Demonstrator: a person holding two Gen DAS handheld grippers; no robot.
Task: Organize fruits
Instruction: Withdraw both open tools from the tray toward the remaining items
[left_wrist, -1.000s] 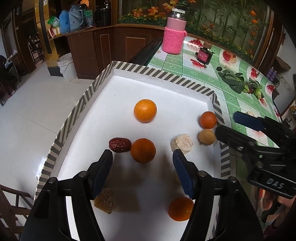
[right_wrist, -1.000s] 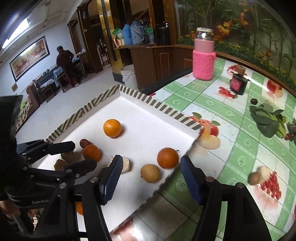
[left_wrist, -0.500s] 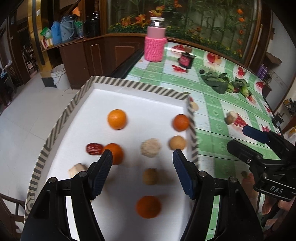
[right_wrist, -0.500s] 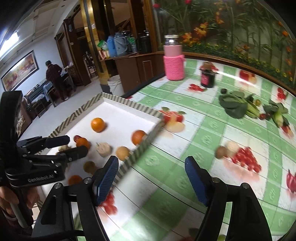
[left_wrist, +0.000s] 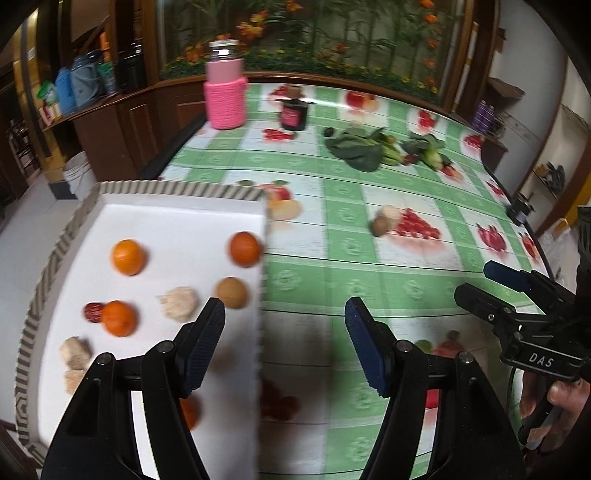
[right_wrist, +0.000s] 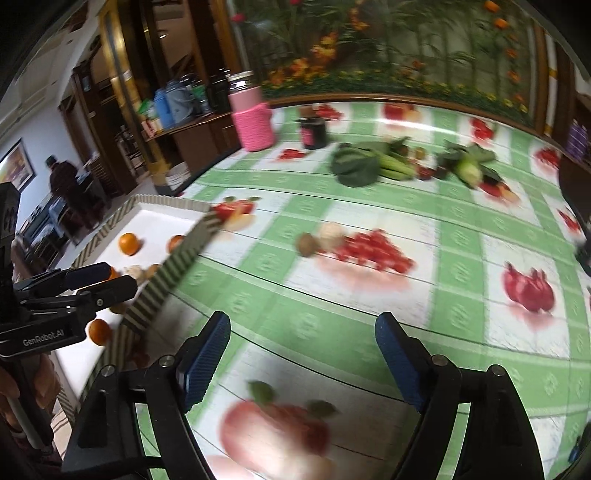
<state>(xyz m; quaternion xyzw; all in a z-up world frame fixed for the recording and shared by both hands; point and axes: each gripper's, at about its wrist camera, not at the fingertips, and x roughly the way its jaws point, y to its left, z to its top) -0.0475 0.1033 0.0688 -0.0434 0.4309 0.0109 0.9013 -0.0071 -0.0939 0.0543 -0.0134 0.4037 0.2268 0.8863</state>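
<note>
Left gripper (left_wrist: 284, 345) is released, nothing btw its fingers, above the right rim of the white tray (left_wrist: 177, 225). Right gripper (right_wrist: 301, 363) is opening, empty, over the green table (right_wrist: 458, 317). Oranges (left_wrist: 127, 256) w/ other fruits lie in the tray; a brown fruit (right_wrist: 307, 244) and a pale one (right_wrist: 331, 232) touch each other on the table, well apart from the tray.
</note>
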